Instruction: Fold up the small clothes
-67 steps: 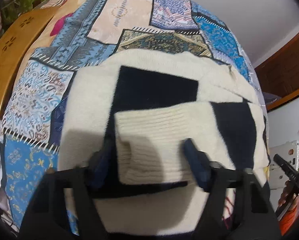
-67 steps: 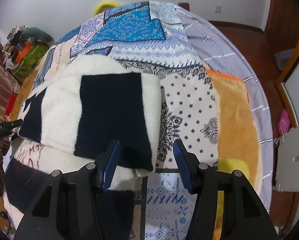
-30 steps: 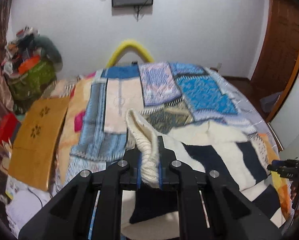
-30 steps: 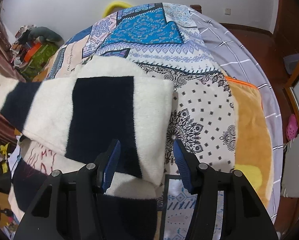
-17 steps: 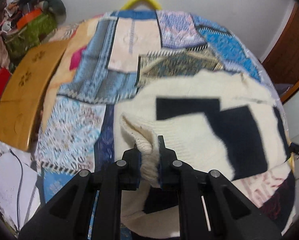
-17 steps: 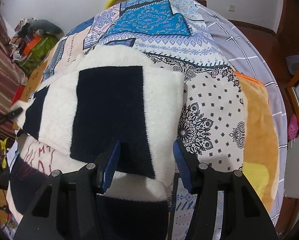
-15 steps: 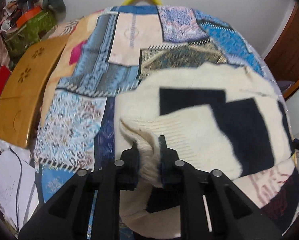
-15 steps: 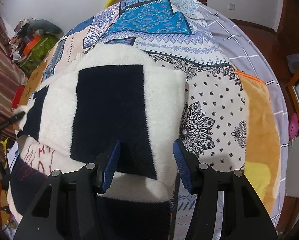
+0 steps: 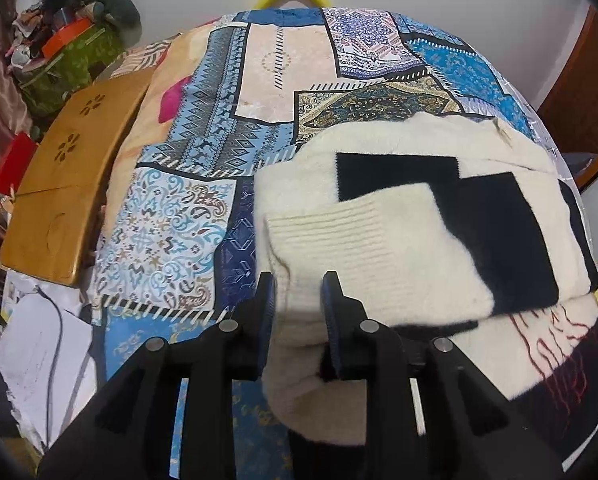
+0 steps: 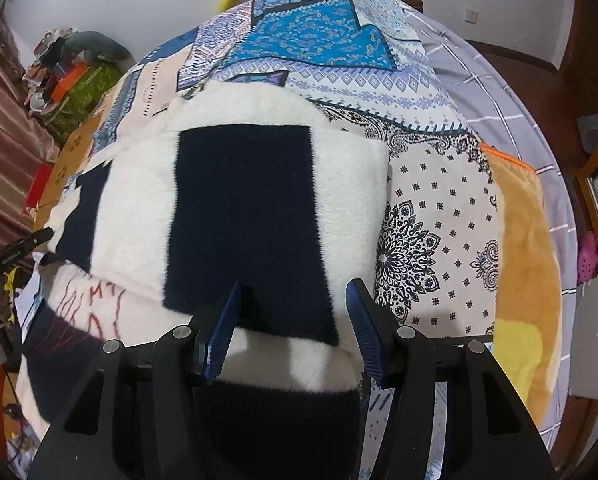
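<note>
the near edge of the sweater [image 9: 399,240] is hidden behind both rigs. left gripper [image 9: 297,300] has just been opening, its ribbed cuff [image 9: 339,240] sits loose between the pads, not pinched. right gripper [image 10: 293,320] is half open over the folded sleeve, gripping nothing. cream and navy, fuzzy, lying folded on the quilt [image 9: 187,220].

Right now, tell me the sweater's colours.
Cream with navy blocks on the sweater; right wrist view shows it best.

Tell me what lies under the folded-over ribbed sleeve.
The ribbed sleeve lies across the sweater, covering part of its cream body and dark patches. What lies beneath the sweater there is hidden.
</note>
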The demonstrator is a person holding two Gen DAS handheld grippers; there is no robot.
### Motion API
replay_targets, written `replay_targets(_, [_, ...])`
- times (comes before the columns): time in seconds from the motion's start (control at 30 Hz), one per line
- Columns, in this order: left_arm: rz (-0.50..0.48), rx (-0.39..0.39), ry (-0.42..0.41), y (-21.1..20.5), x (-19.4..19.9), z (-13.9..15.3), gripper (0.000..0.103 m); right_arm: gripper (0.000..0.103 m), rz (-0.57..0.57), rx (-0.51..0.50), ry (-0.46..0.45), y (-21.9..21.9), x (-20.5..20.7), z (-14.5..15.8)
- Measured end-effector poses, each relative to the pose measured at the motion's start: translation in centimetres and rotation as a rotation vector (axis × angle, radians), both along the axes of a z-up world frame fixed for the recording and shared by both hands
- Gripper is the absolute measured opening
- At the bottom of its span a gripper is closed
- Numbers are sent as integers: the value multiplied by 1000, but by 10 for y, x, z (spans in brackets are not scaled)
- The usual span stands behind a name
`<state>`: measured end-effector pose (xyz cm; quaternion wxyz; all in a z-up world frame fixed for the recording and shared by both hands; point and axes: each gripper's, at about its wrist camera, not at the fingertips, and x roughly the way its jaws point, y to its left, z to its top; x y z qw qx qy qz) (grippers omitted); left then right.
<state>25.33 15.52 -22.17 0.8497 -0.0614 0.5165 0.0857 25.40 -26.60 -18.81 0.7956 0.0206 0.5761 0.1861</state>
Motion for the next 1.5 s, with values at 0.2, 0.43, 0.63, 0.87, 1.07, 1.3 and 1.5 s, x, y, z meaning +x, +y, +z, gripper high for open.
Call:
replay_targets(0.2, [15,31,-45,2,-15,26,52,51,20,-14,-46,1,-13,21])
replay_targets(0.43, [20,70,-94,-2,-34,55,77,73,17,-69,-114,-5,-28,43])
replay_targets(0.63, [21,68,-105,-8,-51,66,84,75,9,-71,-146,-12,-44,63])
replay_targets(0.87, [29,10,-81,-14,-73,61,86,85,34,-49,-150,-14,-69,67])
replay_targets(1.07, [27,-23,-36,-19,-94,42,86,85,24,-43,-63,-18,-83,39])
replay_targets(1.3, [32,-108,67,-23,-113,2,86,85,-52,61,50,-35,-95,11])
replay_targets(1.5, [43,-192,80,-29,-117,-12,86,85,-76,62,85,-39,-98,-5])
